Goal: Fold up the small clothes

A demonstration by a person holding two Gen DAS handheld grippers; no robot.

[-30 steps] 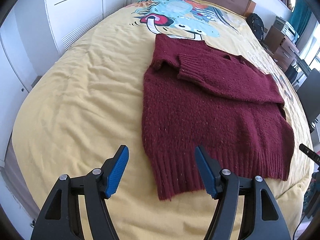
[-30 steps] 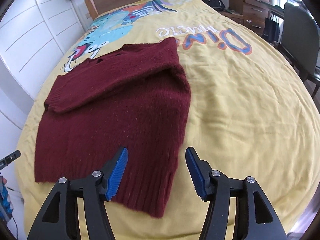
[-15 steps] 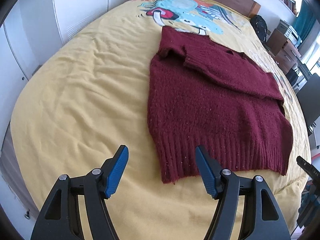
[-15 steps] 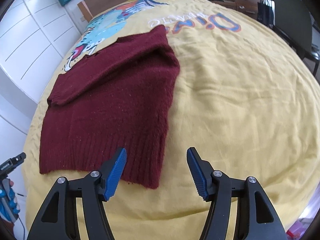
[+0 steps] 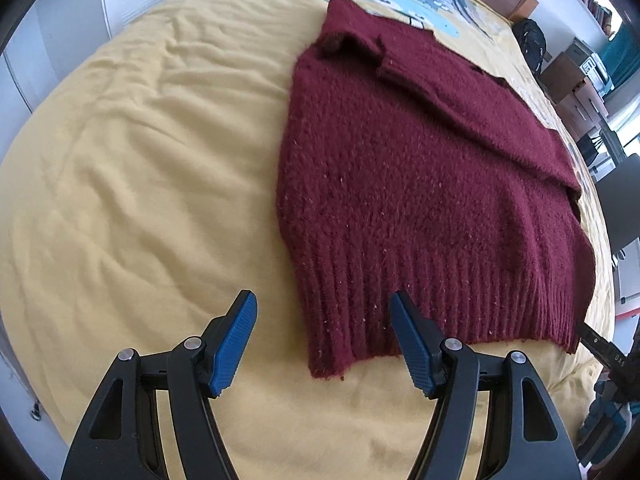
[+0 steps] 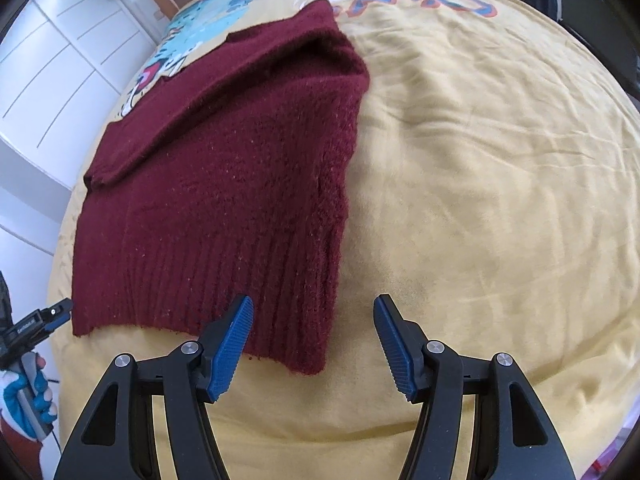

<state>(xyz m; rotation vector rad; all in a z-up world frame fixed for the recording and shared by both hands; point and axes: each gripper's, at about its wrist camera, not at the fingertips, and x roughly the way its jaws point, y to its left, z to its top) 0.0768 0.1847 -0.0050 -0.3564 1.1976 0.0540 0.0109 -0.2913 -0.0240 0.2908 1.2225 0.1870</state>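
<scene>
Hovering both hand-held grippers, left (image 5: 322, 338) and right (image 6: 314, 340), wide apart over the hem corners, I held nothing; the maroon sweater (image 5: 420, 184) lay on the bed (image 5: 140, 168), sleeves folded in, body fold left.

We see our left gripper (image 5: 322, 340) and right gripper (image 6: 314, 342): black plastic frames, silver screws, ribbed blue pads (image 5: 234, 344) on the jaws. Blue-white glove (image 6: 24, 400), thin black cable.
</scene>
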